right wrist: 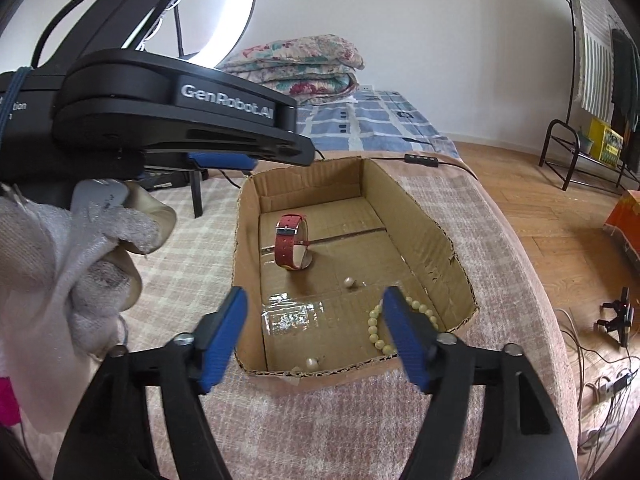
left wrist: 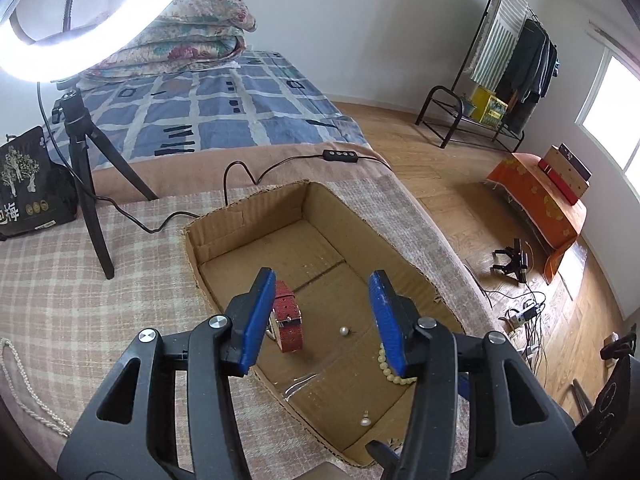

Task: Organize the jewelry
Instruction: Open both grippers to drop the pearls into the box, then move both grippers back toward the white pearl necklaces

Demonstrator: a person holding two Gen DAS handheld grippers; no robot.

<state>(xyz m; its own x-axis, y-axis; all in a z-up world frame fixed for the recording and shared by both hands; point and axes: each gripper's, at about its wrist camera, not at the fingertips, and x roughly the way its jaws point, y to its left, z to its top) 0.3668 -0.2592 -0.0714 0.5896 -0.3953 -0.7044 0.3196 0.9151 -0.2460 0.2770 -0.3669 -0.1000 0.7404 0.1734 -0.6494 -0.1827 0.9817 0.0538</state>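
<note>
An open cardboard box (left wrist: 248, 208) (right wrist: 424, 216) rests on the checked blanket. On its floor lie a red-strapped watch (left wrist: 288, 320) (right wrist: 290, 240), a loose pearl (left wrist: 343, 331) (right wrist: 349, 281), a cream bead bracelet (left wrist: 386, 364) (right wrist: 374, 328) and a pearl earring (left wrist: 365, 421) (right wrist: 312, 362). My left gripper (left wrist: 322, 292) hangs open above the box, the watch just under its left finger, nothing between the pads. My right gripper (right wrist: 316, 300) stands open over the box's near edge, empty. A twisted pearl necklace (left wrist: 24, 392) lies on the blanket at far left.
A ring light on a black tripod (left wrist: 88, 184) stands left of the box, its cable and remote (left wrist: 340, 156) running behind. A black bag (left wrist: 28, 188) and a folded quilt (left wrist: 192, 28) lie beyond. A gloved hand (right wrist: 60, 260) holds the left tool. The bed's edge drops to a wooden floor at right.
</note>
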